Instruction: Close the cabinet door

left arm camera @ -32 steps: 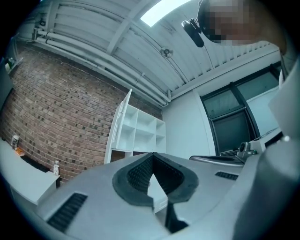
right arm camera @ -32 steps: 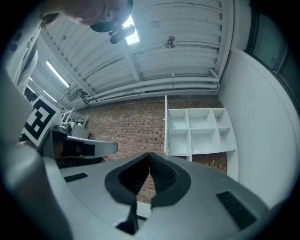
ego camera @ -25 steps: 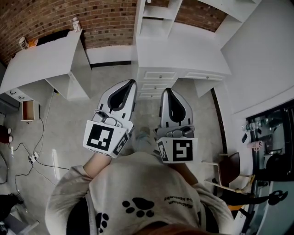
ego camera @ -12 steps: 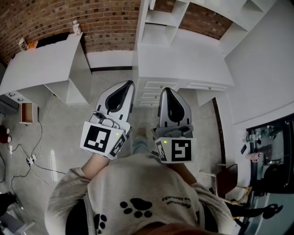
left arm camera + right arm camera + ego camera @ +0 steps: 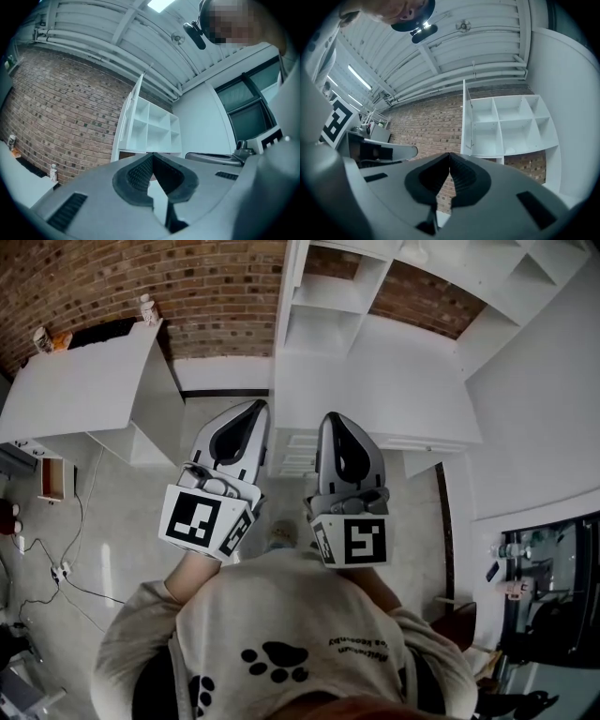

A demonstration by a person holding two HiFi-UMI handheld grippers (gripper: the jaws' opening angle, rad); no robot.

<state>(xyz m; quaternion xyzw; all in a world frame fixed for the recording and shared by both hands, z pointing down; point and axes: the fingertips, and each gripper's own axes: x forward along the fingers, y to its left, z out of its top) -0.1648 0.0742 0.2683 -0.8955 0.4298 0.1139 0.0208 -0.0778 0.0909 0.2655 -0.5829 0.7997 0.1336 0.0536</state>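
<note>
Both hands hold their tools side by side, tipped slightly upward toward the white cubby-shelf cabinet. The left gripper and right gripper, smooth grey plastic shells with ribbed black pads, are pressed together on nothing. The flat white cabinet door stands swung open at the cabinet's left edge, before a rough red brick wall.

White cabinet; red-brown brick wall; pale grey floor

Left tool and right tool point forward side by side, jaws together.
</note>
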